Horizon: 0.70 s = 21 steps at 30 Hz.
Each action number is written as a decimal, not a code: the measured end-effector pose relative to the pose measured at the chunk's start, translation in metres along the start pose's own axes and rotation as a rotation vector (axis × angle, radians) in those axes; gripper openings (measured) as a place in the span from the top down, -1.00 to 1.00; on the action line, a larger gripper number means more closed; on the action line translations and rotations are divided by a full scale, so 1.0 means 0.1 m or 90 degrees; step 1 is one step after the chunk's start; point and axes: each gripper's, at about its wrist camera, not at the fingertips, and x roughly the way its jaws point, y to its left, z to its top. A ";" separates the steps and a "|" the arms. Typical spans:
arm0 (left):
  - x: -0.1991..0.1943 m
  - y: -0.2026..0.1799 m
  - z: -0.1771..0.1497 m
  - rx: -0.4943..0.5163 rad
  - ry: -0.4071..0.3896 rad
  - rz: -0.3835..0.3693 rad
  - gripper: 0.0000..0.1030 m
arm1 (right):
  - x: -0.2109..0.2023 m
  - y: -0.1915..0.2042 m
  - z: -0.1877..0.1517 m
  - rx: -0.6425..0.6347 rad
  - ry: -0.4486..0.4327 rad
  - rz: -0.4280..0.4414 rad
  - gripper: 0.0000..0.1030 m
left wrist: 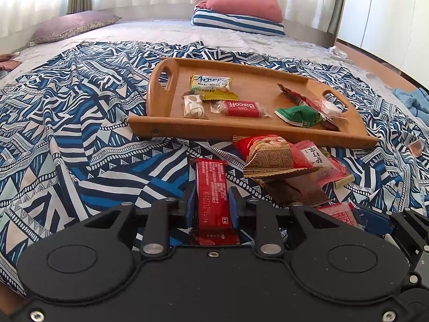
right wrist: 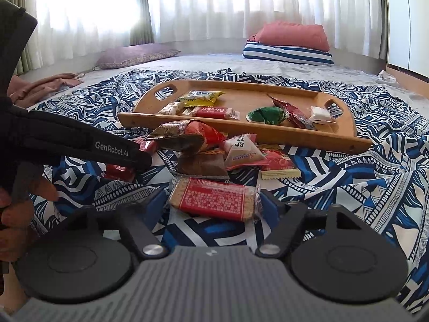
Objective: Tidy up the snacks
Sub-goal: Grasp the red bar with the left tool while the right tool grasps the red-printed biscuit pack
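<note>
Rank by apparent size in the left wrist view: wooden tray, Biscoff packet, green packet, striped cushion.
1. wooden tray
2. striped cushion, though farthest away
3. Biscoff packet and green packet: too alike to rank.

The brown packet (right wrist: 201, 164) lies half buried under the pile, its print too dim to read.

Wooden tray (left wrist: 249, 130) on patterned cloth holds six snacks; loose snack pile (right wrist: 214, 155) just before it.
</note>
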 end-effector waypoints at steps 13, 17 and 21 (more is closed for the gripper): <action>-0.11 0.02 0.00 0.004 -0.012 -0.015 0.55 | -0.11 -0.01 0.04 0.009 -0.018 0.002 -0.33; -0.17 0.00 0.02 0.009 -0.018 -0.016 0.55 | -0.14 -0.02 0.07 0.008 -0.026 -0.010 -0.33; -0.22 -0.01 0.03 0.011 -0.024 -0.014 0.55 | -0.16 -0.06 0.12 0.013 -0.032 -0.021 -0.33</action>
